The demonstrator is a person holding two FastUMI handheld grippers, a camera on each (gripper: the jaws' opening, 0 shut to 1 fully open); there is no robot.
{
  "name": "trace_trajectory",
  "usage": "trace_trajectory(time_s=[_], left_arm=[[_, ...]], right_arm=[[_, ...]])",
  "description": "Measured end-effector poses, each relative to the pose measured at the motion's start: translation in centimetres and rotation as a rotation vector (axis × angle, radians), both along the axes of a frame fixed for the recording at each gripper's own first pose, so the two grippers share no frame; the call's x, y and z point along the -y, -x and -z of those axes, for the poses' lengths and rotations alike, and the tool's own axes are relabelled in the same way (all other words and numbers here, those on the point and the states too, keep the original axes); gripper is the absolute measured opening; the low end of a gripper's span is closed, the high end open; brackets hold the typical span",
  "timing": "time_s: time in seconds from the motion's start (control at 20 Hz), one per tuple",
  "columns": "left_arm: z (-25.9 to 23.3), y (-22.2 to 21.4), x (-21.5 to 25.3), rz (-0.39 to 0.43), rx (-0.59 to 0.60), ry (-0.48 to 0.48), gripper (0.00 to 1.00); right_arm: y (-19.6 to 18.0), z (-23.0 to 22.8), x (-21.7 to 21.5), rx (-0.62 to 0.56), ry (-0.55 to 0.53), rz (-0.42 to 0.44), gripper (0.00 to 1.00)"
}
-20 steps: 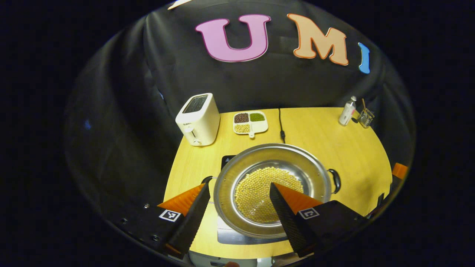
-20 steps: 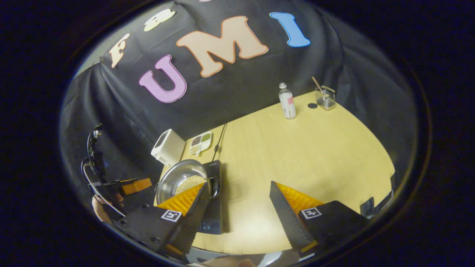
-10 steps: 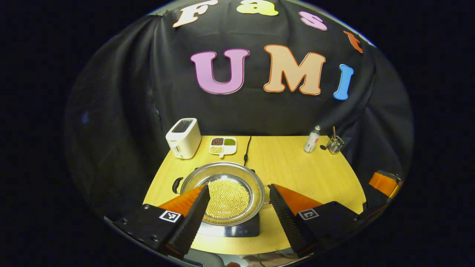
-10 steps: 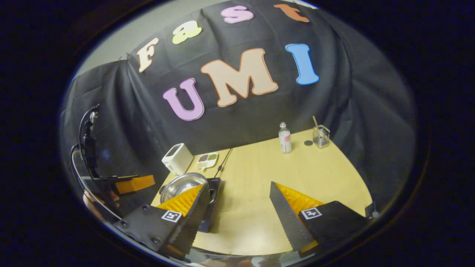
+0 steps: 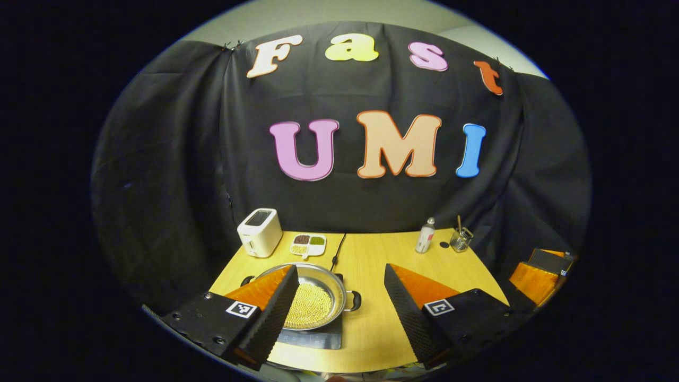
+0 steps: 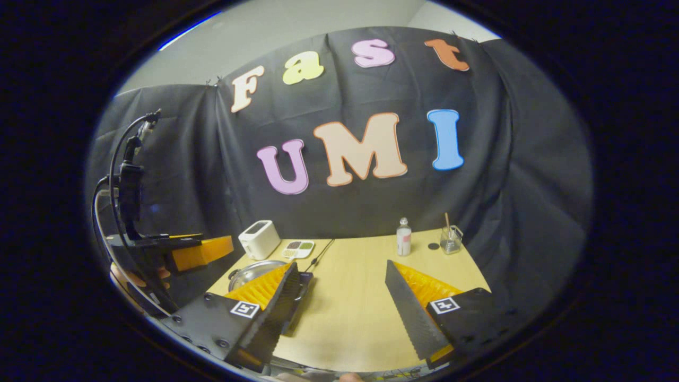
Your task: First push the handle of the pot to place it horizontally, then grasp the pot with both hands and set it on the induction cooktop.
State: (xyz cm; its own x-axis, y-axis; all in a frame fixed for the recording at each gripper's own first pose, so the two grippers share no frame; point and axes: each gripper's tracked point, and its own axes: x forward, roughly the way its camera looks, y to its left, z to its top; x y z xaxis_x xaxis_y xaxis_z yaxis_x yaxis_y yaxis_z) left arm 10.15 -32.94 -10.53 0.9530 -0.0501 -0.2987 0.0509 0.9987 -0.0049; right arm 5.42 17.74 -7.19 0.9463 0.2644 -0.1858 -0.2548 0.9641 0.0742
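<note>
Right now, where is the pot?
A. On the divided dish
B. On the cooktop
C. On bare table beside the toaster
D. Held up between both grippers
B: the pot sits on the cooktop, with both the left gripper and right gripper open and apart from it.

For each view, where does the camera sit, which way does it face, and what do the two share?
Left gripper view: rides the left tongs, open, facing the steel pot of yellow beans on the black cooktop.
Right gripper view: rides the right tongs, open, facing the wooden table; a hand at left.
Shared: white toaster.
</note>
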Motion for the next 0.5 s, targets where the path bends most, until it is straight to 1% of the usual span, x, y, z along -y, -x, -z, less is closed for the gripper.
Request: trace_trajectory(time_s=[0.1,0.2,0.25,0.5], left_arm=[[-1.8,0.4,1.5,0.024,0.077,-0.018,0.98],[-3.2,1.1,2.3,0.039,0.14,-0.06,0.99],[-3.9,1.4,2.8,0.043,0.166,-0.072,0.98],[-6.3,2.6,4.2,0.024,0.303,-0.088,0.98]], right_arm=[[0.7,-1.0,0.8,0.039,0.026,0.007,0.92],[1.3,-2.2,1.3,0.074,0.047,0.017,0.92],[1.7,-2.7,1.5,0.088,0.057,0.024,0.92],[2.9,-6.0,3.1,0.18,0.043,0.051,0.92]])
